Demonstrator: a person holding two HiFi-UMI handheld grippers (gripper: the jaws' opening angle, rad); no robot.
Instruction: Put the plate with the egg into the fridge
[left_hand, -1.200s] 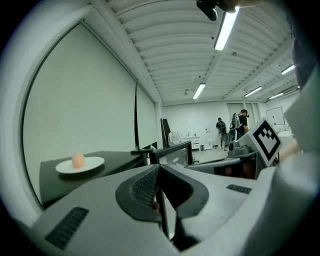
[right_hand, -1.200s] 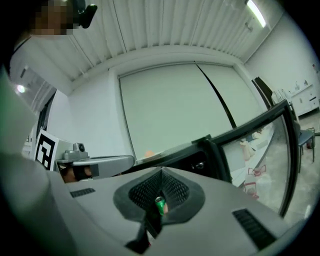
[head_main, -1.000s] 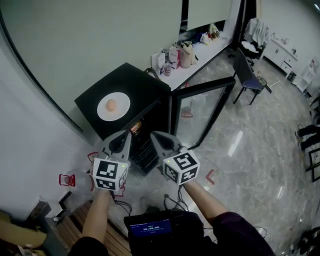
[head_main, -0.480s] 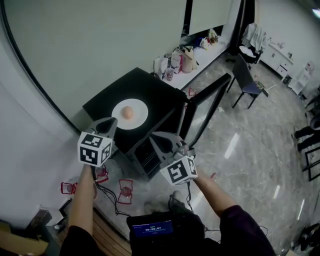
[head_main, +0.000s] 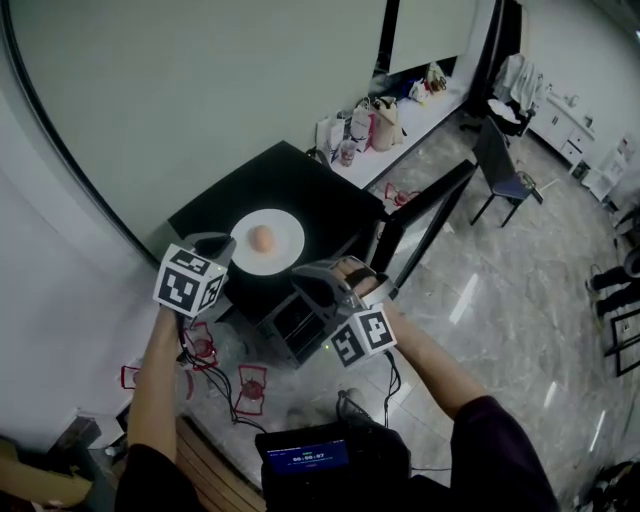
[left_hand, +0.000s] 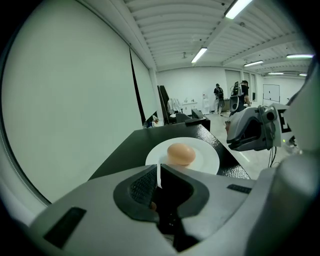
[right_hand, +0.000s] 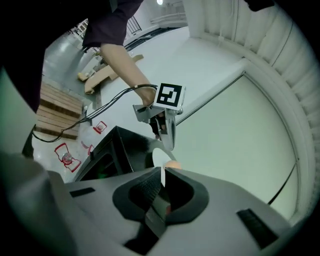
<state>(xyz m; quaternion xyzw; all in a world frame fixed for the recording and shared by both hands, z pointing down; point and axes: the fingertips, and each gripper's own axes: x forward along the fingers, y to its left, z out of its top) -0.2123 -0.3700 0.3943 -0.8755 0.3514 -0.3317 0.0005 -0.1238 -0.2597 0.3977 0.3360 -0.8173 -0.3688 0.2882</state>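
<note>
Head view, centre: plate (head_main: 286, 248) with egg (head_main: 261, 238) on top of the black fridge (head_main: 310, 190), door (head_main: 430, 215) open at right. Left tool (head_main: 213, 245), jaws together and empty, sits just left of the plate; right tool (head_main: 308, 280), likewise closed on nothing, lies at lower right. Risk: closed jaws would nudge the rim instead of gripping it, sliding the plate off the top; a tilt in lifting could roll the egg off

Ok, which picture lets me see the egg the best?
The left gripper view: the egg sits close and whole on its white plate. The head view shows the egg small, from above. In the right gripper view only a sliver peeks past the right gripper and its shut tongs.
</note>
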